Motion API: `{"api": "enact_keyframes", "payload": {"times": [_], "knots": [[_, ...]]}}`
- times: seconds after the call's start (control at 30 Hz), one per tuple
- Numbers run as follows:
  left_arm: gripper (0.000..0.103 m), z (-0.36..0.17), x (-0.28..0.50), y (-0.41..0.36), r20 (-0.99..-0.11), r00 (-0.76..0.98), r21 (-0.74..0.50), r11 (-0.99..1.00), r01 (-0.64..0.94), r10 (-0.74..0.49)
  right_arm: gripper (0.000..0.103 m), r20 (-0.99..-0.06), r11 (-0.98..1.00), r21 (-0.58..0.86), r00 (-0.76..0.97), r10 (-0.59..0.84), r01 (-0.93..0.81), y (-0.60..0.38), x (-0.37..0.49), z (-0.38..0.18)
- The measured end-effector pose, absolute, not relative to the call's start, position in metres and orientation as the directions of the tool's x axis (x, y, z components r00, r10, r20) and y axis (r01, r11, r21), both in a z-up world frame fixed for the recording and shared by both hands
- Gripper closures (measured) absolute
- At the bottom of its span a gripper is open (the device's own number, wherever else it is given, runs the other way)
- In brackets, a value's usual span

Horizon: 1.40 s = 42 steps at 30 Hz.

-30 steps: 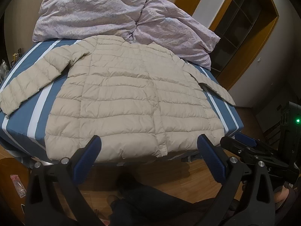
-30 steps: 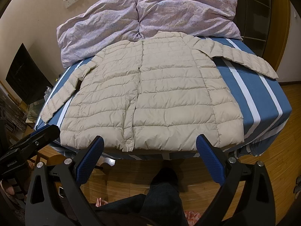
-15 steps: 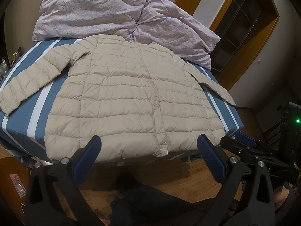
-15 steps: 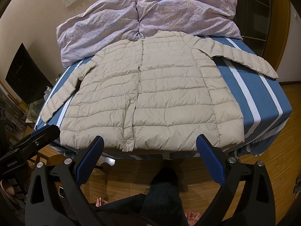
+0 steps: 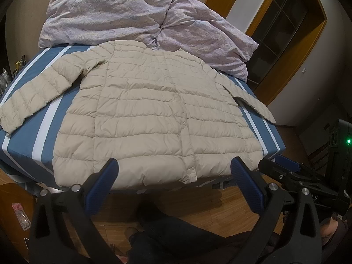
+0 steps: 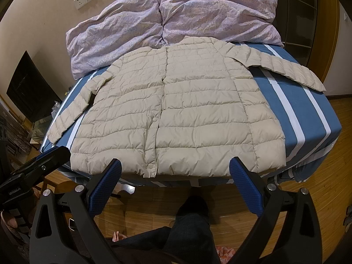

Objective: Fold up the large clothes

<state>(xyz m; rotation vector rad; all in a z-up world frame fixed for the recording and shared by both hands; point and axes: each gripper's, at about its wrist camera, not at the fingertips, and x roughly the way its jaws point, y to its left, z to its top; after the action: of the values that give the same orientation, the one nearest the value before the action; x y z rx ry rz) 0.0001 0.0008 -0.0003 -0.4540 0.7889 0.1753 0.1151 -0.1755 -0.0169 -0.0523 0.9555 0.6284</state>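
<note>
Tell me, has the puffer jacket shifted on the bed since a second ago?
No. The puffer jacket lies in the same place against the striped sheet and lilac duvet.

Warm, dim indoor light fell evenly on the jacket (image 5: 151, 118); around it the corners vignetted to black and straight edges bowed. Below the jacket, the floor (image 6: 308, 200) lay shadowed. Focus was sharp, without glare.
</note>
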Motion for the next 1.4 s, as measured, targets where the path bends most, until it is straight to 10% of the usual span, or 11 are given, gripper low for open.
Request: {"api": "enact_keyframes", "payload": {"times": [1.4], "knots": [[0.002,-0.012,-0.002,0.002,-0.723,0.690,-0.330,0.889,-0.318,-0.021,0.003,-0.780,0.829,0.232,0.412,0.472,-0.509,-0.177,0.125,-0.022]]}}
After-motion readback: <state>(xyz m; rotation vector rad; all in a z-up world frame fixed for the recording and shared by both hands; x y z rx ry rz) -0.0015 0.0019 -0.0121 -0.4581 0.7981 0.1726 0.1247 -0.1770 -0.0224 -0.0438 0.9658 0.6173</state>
